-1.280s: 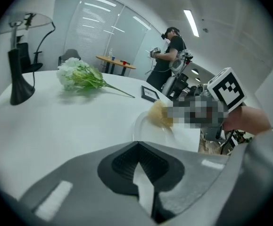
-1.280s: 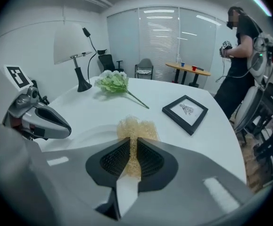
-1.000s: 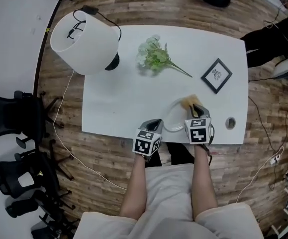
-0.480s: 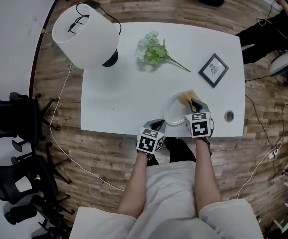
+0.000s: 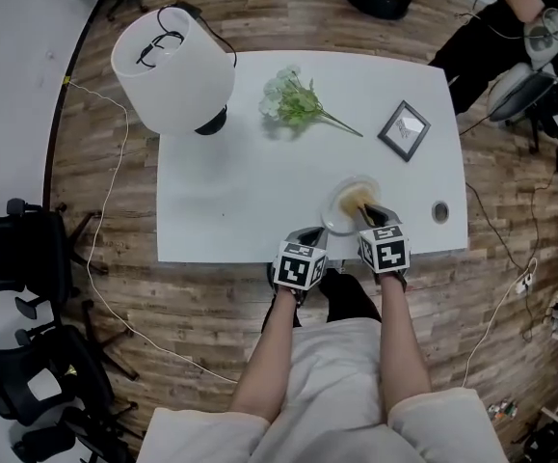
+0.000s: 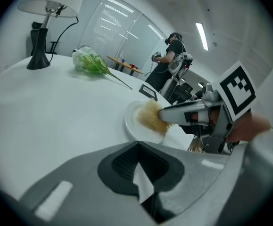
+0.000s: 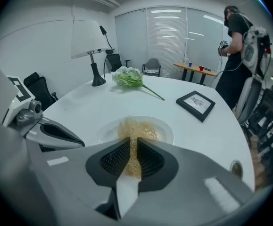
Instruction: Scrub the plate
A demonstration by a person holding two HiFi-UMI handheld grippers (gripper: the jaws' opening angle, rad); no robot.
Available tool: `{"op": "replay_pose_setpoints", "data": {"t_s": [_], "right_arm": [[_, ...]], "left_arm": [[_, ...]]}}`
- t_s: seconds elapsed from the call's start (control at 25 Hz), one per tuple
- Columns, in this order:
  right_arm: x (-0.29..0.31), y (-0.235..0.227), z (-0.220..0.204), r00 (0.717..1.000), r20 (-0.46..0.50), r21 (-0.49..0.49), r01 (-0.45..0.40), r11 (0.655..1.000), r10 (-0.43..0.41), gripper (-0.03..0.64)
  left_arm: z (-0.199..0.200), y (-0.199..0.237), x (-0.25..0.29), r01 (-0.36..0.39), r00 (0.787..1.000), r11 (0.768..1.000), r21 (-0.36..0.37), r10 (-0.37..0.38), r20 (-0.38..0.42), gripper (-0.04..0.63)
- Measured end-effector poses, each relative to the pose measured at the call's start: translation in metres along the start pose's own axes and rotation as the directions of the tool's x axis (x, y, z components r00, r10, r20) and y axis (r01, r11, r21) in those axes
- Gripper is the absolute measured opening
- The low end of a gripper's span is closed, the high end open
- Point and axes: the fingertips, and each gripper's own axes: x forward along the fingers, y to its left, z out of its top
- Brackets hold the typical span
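A white plate (image 5: 337,218) lies near the table's front edge, right of centre. My right gripper (image 5: 371,216) is shut on a tan fibrous scrubber (image 5: 355,200) and presses it onto the plate's middle. The right gripper view shows the scrubber (image 7: 131,131) pinched between the jaws, its tuft spread over the plate (image 7: 167,134). My left gripper (image 5: 309,236) hovers at the table's front edge just left of the plate, shut with nothing in it. From the left gripper view, the plate (image 6: 132,122) and scrubber (image 6: 150,117) lie ahead to the right of the left gripper (image 6: 137,145).
A white-shaded lamp (image 5: 172,66) stands at the table's back left, with a bunch of green and white flowers (image 5: 293,104) beside it. A black picture frame (image 5: 404,130) lies back right. A cable hole (image 5: 439,211) sits right of the plate. Office chairs (image 5: 18,249) stand left of the table.
The scrubber has slid from the plate's far rim to its middle. The left gripper stays at the plate's near left side. The head camera has shifted.
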Motion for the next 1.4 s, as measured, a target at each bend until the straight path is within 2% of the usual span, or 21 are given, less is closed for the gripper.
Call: {"op": "replay_pose_setpoints", "data": {"t_s": [0.44,0.96,1.4], "right_arm": [[-0.009,0.026,-0.008,1.000,0.010,0.042,0.008,0.999,-0.008,0.069],[-0.009,0.054,-0.001,0.999,0.024,0.016,-0.028,0.999,0.028,0.069],[0.003,0.064,0.014,0.997,0.039,-0.009,-0.069,0.998,0.070,0.071]], "left_arm": [[0.002,-0.003,-0.003,0.053,0.999,0.999,-0.014,-0.053,0.005,0.000],[0.004,-0.002,-0.006,0.096,0.995,0.993,-0.068,-0.096,0.008,0.000],[-0.004,-0.006,-0.009,0.104,0.994,0.994,-0.043,-0.105,-0.017,0.000]]}}
